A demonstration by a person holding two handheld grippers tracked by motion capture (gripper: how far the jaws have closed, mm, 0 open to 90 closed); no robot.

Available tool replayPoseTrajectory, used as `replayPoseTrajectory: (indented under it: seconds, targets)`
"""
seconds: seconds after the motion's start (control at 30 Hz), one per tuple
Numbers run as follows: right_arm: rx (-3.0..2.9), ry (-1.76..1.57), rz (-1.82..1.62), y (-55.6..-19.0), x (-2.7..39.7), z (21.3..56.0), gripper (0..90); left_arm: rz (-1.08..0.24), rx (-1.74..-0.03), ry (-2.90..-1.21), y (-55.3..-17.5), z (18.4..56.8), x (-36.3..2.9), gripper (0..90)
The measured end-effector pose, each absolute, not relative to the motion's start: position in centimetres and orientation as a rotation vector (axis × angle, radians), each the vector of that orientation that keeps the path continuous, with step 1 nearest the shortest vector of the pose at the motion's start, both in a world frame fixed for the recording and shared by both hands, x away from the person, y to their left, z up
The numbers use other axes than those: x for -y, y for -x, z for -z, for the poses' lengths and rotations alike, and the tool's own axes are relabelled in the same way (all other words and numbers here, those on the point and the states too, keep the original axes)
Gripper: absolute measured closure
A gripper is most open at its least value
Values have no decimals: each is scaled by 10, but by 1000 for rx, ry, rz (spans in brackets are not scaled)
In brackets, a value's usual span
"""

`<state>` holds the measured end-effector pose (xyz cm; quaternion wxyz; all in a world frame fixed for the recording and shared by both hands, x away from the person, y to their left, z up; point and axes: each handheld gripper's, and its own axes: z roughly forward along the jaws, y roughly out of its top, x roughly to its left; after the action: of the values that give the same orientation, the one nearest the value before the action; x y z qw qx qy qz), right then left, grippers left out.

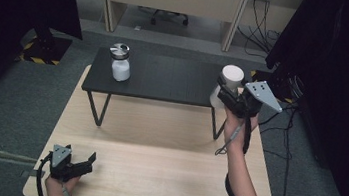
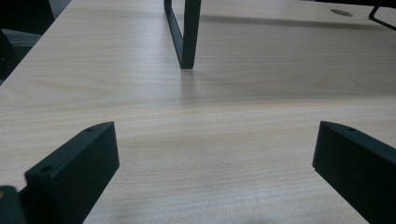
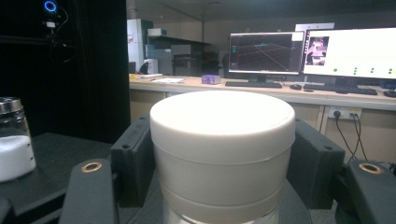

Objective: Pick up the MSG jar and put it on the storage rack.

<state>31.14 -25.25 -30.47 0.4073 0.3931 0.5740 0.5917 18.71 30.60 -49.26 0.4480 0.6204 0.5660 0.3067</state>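
I have the right gripper (image 1: 226, 95) clamped on the white-lidded jar (image 1: 229, 82), both jaws pressed against its sides just under the lid. In the right gripper view the jar (image 3: 222, 154) stands upright between the jaws, its long axis vertical, lid level. It sits at the right end of the black shelf (image 1: 164, 79), close to that end's edge; I cannot tell whether its base rests on the shelf or hangs just above it.

The other jar (image 1: 120, 62), the one with a metal cap and white contents, stands near the left end of the shelf, well apart from mine. Seen from my right gripper it lies off to the left (image 3: 14, 140), with bare shelf top between the 2.

My left gripper (image 1: 73, 163) rests low over the wooden table (image 1: 153, 176) at the near left corner, jaws wide apart with nothing between them, facing a shelf leg (image 2: 184, 35).

So the right hand is the working one. I judge that any move leftward along the shelf has open room; rightward and toward me the shelf ends almost at once.
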Motion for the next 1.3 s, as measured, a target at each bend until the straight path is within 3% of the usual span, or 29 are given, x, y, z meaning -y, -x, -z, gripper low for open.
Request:
replayPoseTrajectory:
  seconds: [1.3]
  targets:
    - [-1387,-1053,-1439,-345,230,310,337,-776,-1408,-1521,-186,493,-306,0]
